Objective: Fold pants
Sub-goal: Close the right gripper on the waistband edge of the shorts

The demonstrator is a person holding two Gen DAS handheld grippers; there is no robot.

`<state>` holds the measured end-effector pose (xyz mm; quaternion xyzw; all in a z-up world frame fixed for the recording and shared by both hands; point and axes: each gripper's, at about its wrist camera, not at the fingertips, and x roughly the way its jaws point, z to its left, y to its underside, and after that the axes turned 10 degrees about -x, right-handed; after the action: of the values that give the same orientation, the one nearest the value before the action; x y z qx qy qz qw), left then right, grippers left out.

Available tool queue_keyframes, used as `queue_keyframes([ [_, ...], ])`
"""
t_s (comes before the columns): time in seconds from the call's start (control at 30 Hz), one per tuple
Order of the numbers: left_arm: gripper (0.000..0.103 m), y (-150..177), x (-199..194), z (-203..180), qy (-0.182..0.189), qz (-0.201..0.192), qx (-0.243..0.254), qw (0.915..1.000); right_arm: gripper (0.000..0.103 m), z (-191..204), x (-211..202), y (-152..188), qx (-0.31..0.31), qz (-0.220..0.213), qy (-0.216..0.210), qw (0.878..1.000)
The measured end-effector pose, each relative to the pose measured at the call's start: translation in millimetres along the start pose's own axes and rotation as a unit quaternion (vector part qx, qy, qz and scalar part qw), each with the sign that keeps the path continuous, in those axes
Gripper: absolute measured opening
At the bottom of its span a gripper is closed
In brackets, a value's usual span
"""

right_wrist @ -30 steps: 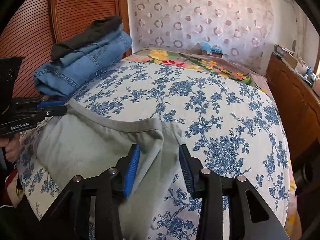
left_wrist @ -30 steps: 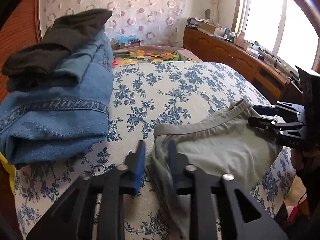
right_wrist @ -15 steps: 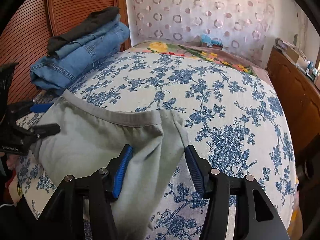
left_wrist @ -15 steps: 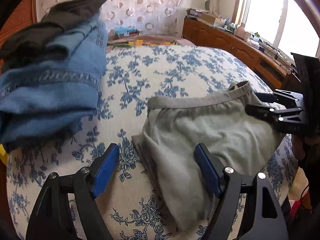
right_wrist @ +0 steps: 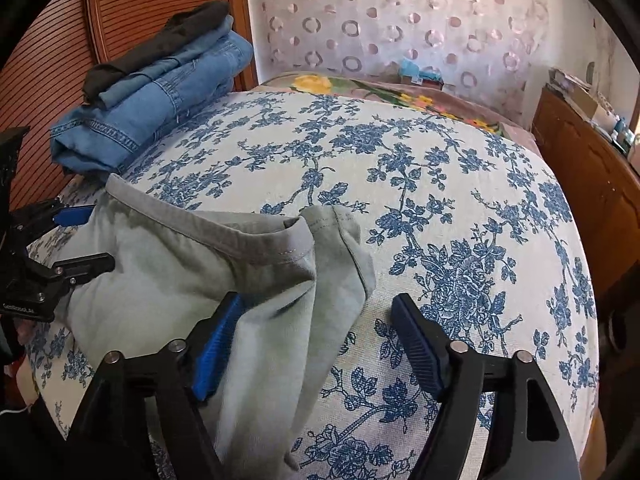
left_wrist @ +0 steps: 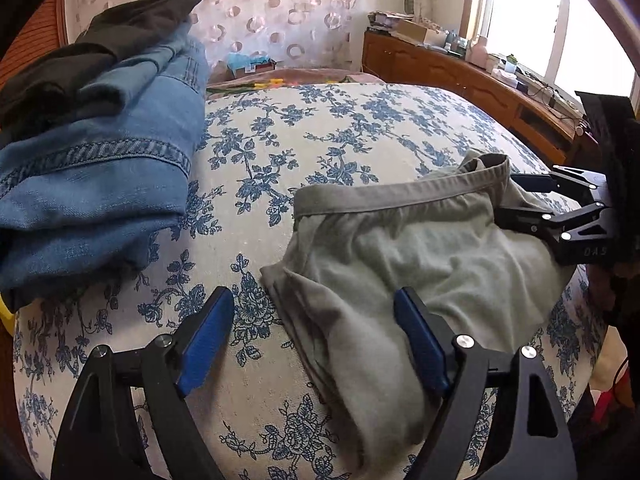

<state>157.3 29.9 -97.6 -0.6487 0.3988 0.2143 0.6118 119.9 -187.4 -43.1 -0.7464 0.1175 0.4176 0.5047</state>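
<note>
Folded grey-green pants (left_wrist: 404, 248) with a darker waistband lie on the floral bedspread near the front edge; they also show in the right wrist view (right_wrist: 192, 280). My left gripper (left_wrist: 316, 340) is open, its jaws straddling the pants' left folded edge, holding nothing. My right gripper (right_wrist: 316, 344) is open over the pants' right end, holding nothing. Each gripper shows in the other's view: the right one (left_wrist: 516, 196) at the waistband's right end, the left one (right_wrist: 92, 236) at the pants' left side.
A stack of folded blue jeans (left_wrist: 100, 160) with a dark garment (left_wrist: 100, 40) on top sits at the bed's left side by a slatted wooden panel (right_wrist: 56, 60). A wooden dresser (left_wrist: 460, 80) with clutter runs along the right under the window. The blue floral bedspread (right_wrist: 420, 180) stretches beyond.
Both grippers opened wider and let go of the pants, which now lie folded on the bed. Both have drawn back slightly.
</note>
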Motion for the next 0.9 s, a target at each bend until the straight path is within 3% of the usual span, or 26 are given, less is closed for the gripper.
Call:
queue_keyframes([
  [0.23,0.083,-4,0,2,0.013,0.010,-0.001,0.9999,0.078,-1,1,-2,0.003,0.001,-0.005,1.000],
  [0.3,0.083,-5,-1,6,0.026,0.011,-0.010,0.9995,0.065,1,-1,-3,-0.001,-0.002,-0.014,1.000],
  [0.37,0.083,-5,-4,13,0.045,0.011,-0.027,0.9986,0.036,5,-4,-3,-0.006,-0.005,-0.036,0.999],
  [0.43,0.083,-6,-5,17,0.055,0.013,-0.040,0.9976,0.020,7,-5,-2,-0.006,-0.006,-0.059,0.998],
  [0.47,0.083,-7,-6,18,0.057,0.014,-0.044,0.9973,0.017,7,-6,-1,-0.006,-0.007,-0.066,0.998],
  [0.67,0.061,-13,-5,18,0.075,0.026,-0.064,0.9948,0.014,-1,-31,8,-0.002,-0.037,-0.050,0.998],
  [0.73,0.058,-16,-4,14,0.082,0.027,-0.060,0.9945,0.014,-1,-37,15,-0.008,-0.036,-0.026,0.999],
  [0.8,0.052,-18,-1,9,0.085,0.030,-0.056,0.9944,0.014,-2,-38,22,-0.007,-0.028,-0.026,0.999],
  [0.9,0.051,-21,5,5,0.085,0.033,-0.054,0.9944,0.015,-1,-32,27,-0.008,-0.016,-0.024,1.000],
])
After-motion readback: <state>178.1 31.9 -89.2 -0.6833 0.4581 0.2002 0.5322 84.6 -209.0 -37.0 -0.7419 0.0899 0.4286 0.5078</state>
